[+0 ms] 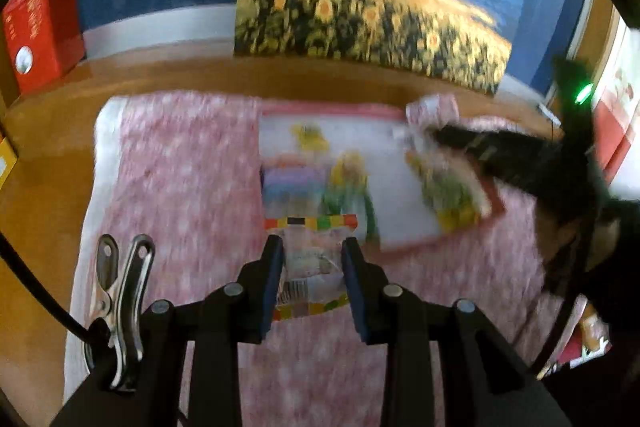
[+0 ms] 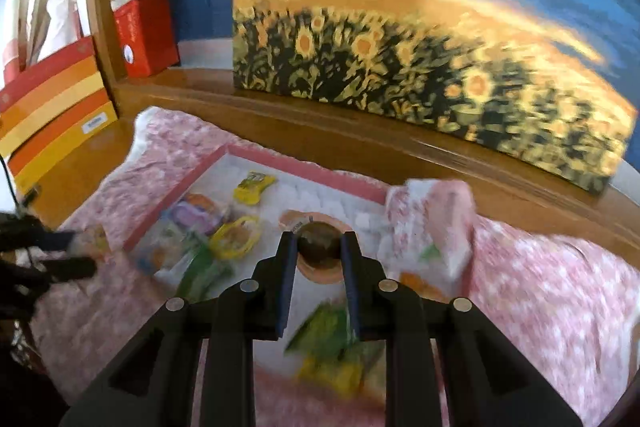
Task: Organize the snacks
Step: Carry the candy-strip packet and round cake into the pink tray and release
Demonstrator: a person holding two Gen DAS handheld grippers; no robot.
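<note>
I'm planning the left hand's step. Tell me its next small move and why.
Probably carry the checkered snack packet forward over the pink-rimmed tray and let go there. The left tongs are shut on it above the pink cloth, just short of the tray's near rim, where other snacks already lie. The right tongs hold a round brown snack over the tray's far side, so keep left.

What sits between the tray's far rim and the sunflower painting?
Only bare wooden tabletop between the tray rim and the painting, clearest in the right wrist view; the pink cloth ends near that rim.
</note>
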